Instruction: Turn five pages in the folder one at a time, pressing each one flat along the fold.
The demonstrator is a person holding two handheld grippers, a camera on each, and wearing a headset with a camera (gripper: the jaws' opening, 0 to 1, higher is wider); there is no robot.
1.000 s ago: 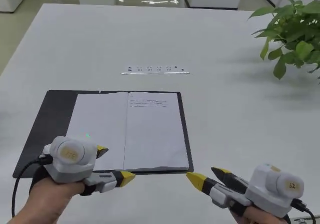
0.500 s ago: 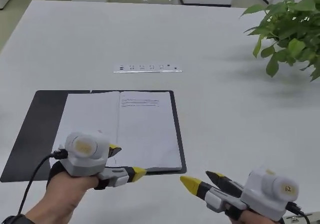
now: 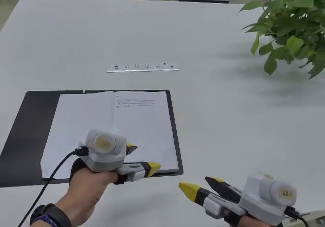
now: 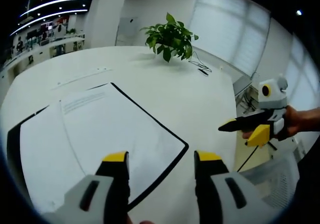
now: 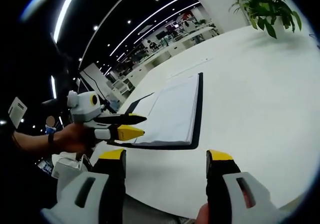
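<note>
The left hand [image 3: 90, 185] holds the left gripper [image 3: 142, 157] low over the near right corner of the open black folder with white pages [image 3: 139, 128]. Its yellow-tipped jaws stand spread, angled right across the bottom of the right page; whether they touch the paper cannot be told. A thin black cable [image 3: 51, 179] trails from it toward the worktop's near edge. The right gripper [image 3: 200, 185] is over bare surface by the near edge, right of the folder, with its jaws apart and aimed left at that same corner.

The folder lies flat near the worktop's near left corner, a few lines of print at the top of the right page.

The plain white worktop [image 3: 228, 110] carries a narrow silver socket strip [image 3: 142, 67] beyond the folder's far edge and a leafy green plant [image 3: 289, 34] at the far right. Behind the far edge are a glossy floor and white cabinets; the right gripper view shows a dark ceiling with strip lights.
</note>
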